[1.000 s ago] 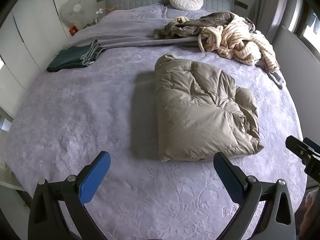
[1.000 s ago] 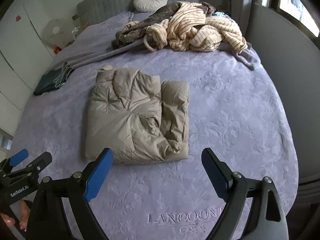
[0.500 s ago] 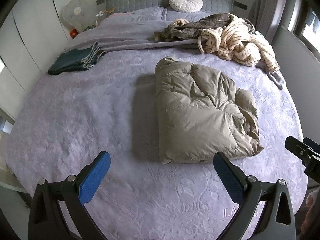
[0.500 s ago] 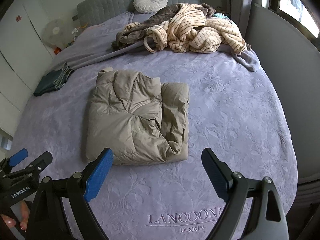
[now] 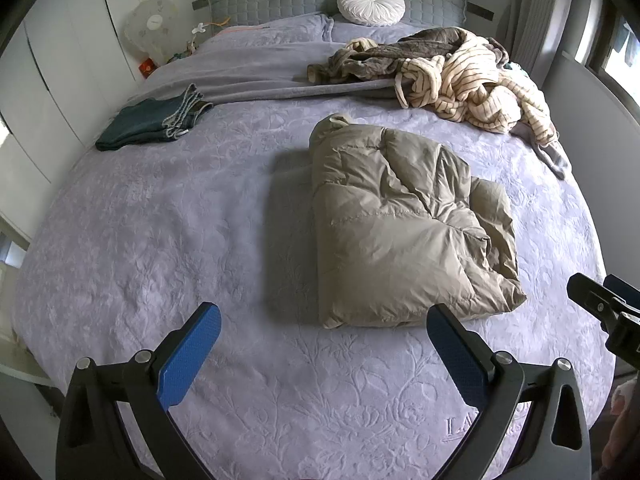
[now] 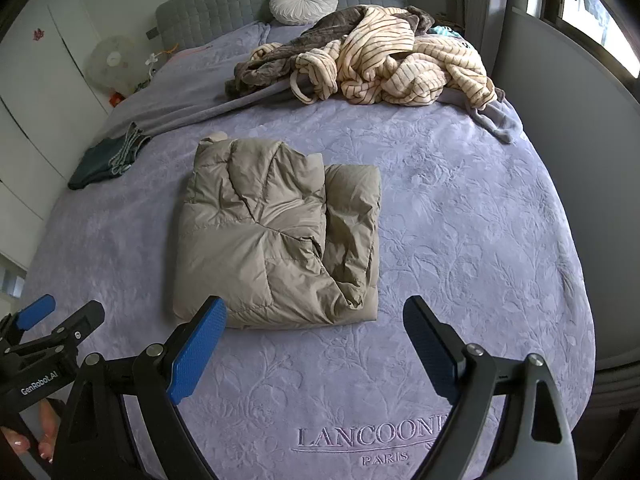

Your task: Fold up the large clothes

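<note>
A beige puffer jacket (image 5: 400, 224) lies folded into a rectangle on the purple bedspread (image 5: 160, 240). It also shows in the right wrist view (image 6: 280, 232). My left gripper (image 5: 324, 320) is open and empty, held above the bed's near edge, short of the jacket. My right gripper (image 6: 316, 316) is open and empty, just short of the jacket's near edge. The right gripper shows at the right edge of the left wrist view (image 5: 608, 308). The left gripper shows at the lower left of the right wrist view (image 6: 44, 332).
A heap of striped and brown clothes (image 5: 452, 68) lies at the far right of the bed. Folded dark jeans (image 5: 152, 124) lie at the far left. A round white cushion (image 5: 370, 2) leans on the headboard. A wall runs along the right side.
Both grippers have risen or tilted slightly, so the jacket sits a little lower in the views. Nothing was gripped or moved.
</note>
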Available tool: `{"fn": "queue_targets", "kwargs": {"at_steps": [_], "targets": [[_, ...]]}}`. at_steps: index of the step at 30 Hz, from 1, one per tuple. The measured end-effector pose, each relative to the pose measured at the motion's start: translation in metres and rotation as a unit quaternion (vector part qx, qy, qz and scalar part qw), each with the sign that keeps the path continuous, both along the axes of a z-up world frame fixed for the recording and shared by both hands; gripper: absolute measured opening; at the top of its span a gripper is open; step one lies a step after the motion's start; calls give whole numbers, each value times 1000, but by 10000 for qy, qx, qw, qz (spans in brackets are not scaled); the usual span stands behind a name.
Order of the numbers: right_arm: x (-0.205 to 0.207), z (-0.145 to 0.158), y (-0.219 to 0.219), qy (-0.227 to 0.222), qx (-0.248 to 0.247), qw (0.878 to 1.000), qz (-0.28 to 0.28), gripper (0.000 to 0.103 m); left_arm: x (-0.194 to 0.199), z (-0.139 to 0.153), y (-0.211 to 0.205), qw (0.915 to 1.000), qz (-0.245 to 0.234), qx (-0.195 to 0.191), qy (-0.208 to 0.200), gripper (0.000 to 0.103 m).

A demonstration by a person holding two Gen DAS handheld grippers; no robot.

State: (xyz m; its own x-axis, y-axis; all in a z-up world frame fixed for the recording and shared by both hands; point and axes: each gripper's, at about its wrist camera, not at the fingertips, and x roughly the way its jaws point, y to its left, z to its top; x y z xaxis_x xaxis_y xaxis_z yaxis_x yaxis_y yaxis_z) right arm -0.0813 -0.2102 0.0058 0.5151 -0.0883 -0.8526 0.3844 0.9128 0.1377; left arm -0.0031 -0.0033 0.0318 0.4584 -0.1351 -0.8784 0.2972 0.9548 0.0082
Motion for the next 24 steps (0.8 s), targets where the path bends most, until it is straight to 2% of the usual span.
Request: {"fn": "queue_targets", "kwargs": {"at_steps": [24], "targets": [[1, 0, 1, 7, 9, 10000, -18, 92, -1, 1, -1, 10000, 14, -1, -7, 103]]}}
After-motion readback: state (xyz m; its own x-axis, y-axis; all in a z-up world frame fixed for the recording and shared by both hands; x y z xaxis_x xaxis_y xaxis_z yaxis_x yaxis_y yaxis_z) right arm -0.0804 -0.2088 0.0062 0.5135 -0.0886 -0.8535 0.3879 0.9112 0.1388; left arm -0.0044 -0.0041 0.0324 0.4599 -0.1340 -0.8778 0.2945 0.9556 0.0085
